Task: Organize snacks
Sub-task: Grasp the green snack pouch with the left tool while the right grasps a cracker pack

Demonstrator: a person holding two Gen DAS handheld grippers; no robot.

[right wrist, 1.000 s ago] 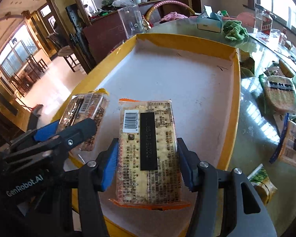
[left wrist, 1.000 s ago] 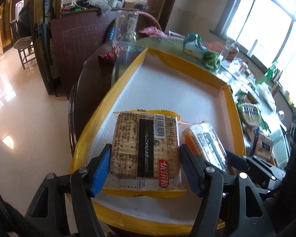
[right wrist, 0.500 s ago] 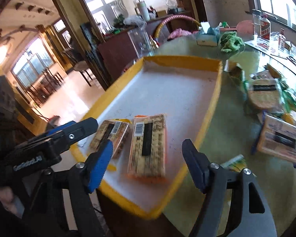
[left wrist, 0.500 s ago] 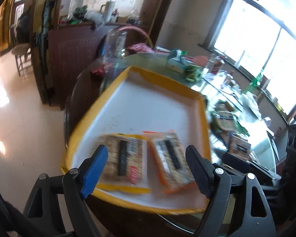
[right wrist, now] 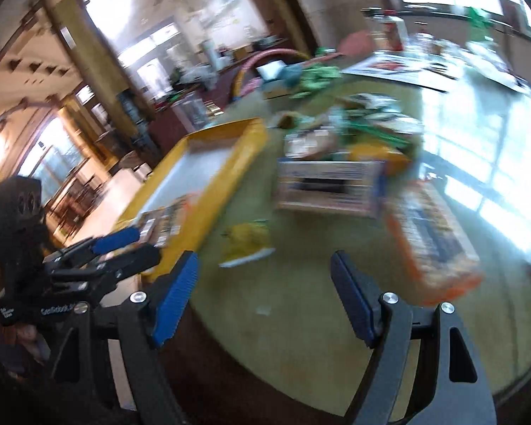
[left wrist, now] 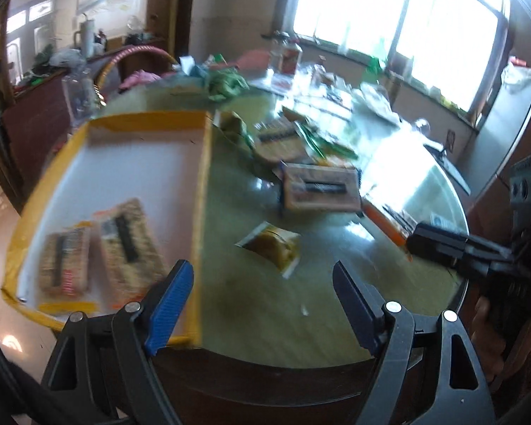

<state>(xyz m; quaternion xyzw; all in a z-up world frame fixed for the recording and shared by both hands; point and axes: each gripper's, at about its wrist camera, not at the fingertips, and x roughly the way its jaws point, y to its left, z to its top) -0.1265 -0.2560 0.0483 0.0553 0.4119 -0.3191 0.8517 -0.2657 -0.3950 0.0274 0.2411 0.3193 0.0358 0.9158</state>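
A yellow-rimmed tray (left wrist: 200,191) (right wrist: 237,157) holds two cracker packs side by side near its front: a yellow-edged pack (left wrist: 65,265) and an orange-edged pack (left wrist: 129,244). My left gripper (left wrist: 262,269) is open and empty, over the green tabletop just right of the tray. My right gripper (right wrist: 263,262) is also empty; its jaws are still opening above the table's front. A small yellow snack packet (left wrist: 270,246) (right wrist: 247,241) lies just beyond both grippers. Further back are a blue-edged cracker pack (left wrist: 318,191) (right wrist: 329,187) and an orange cracker pack (left wrist: 386,221) (right wrist: 432,237).
A heap of loose snacks (left wrist: 293,138) covers the round table's middle. A green cloth (left wrist: 226,83), a tissue box and bottles stand at the back. The table's dark front edge (left wrist: 265,364) runs under the grippers. A person's hand (left wrist: 488,333) holds the right gripper.
Both grippers let go of their cracker packs in the tray, opened wide, drew back and swung right over the bare tabletop. Both packs stay in the tray.
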